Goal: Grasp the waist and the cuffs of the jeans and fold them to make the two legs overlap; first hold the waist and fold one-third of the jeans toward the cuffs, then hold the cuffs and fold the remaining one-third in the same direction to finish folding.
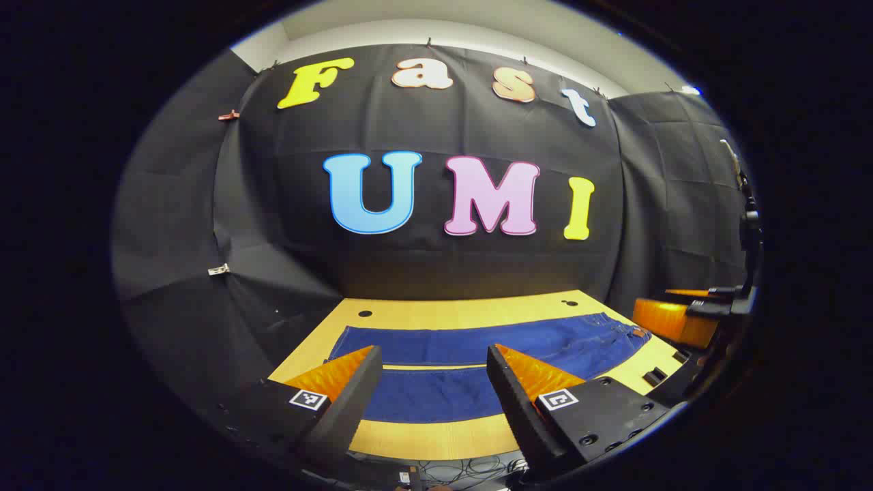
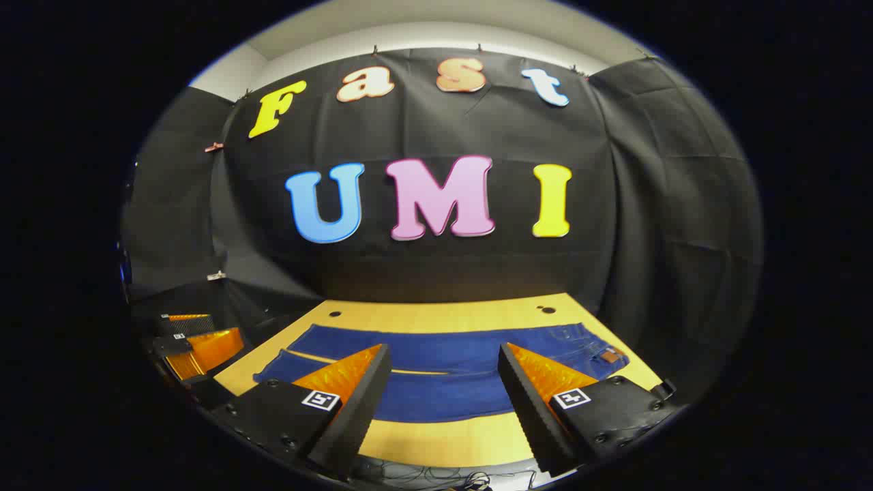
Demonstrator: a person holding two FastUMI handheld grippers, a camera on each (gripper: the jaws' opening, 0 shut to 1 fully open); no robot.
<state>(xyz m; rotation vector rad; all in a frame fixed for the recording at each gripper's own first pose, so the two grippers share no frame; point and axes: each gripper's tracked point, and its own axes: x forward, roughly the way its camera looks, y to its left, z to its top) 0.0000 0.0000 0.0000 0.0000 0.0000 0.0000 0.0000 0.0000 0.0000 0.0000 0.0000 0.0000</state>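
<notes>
Dark blue jeans lie flat across the wooden table, the two legs side by side with a thin gap between them. The waist is at the right and the cuffs are at the left. My left gripper hovers open over the near edge above the legs, holding nothing. My right gripper is also open and empty, above the middle of the jeans. Each gripper also appears beside the other: the right gripper off the waist end, the left gripper off the cuff end.
The table has two small round holes near its far edge. The black cloth wall stands close behind and on both sides. A strip of bare wood runs along the near edge, with cables hanging below it.
</notes>
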